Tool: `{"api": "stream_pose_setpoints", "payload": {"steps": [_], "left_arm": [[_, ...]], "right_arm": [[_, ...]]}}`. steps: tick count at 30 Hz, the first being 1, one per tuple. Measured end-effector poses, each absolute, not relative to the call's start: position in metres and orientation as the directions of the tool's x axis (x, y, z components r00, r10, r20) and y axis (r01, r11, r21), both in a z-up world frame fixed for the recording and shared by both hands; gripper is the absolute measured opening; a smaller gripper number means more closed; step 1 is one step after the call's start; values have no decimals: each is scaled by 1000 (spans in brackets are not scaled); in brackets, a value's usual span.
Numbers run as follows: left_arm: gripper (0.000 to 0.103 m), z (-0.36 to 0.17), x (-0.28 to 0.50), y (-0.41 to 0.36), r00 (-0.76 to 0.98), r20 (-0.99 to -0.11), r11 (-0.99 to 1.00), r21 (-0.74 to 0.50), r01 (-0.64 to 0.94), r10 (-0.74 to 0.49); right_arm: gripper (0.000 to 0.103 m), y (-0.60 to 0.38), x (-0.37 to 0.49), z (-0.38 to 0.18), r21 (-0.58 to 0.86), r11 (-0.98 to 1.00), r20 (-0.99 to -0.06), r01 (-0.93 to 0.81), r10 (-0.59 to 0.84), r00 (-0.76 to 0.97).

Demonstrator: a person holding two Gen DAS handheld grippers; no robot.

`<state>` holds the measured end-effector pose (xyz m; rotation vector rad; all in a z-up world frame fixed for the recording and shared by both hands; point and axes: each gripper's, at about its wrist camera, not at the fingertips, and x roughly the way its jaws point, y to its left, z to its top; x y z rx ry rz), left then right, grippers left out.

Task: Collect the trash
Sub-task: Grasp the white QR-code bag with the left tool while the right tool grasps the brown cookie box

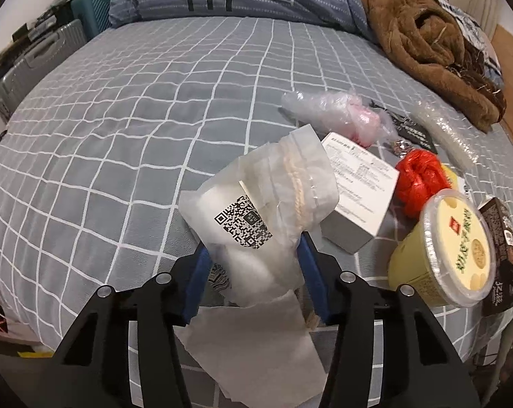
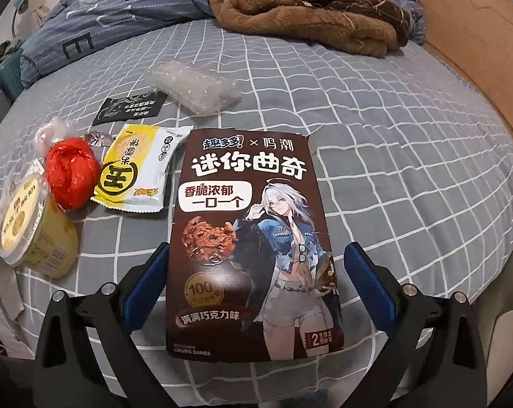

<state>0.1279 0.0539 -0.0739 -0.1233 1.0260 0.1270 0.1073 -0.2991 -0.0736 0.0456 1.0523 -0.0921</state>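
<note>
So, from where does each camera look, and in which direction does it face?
Left wrist: sits on the left tool, facing down over the checked bed; its blue pads press a white bag.
Right wrist: sits on the right tool, open around a brown cookie box.
Both show the yellow tub and red bag.

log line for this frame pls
left claw: closed on white bag | right claw: open, straddling cookie box | bed: trash remains
</note>
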Motion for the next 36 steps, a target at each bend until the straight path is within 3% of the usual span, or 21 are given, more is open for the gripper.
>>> {"api": "stream_pose_setpoints", "payload": {"steps": [6, 9, 36], "left_arm": [[49, -67, 123, 47, 537, -842, 990, -19, -139, 59], [49, -63, 122, 46, 543, -838, 990, -23, -136, 56], [48, -2, 77, 27, 630, -776, 995, -28, -94, 38]], "right_arm": [[95, -299, 112, -77, 4, 995, -876, 97, -44, 480], [87, -297, 112, -75, 2, 996, -874, 93, -43, 484], [87, -281, 67, 5, -29, 998, -770, 49, -53, 636]]}}
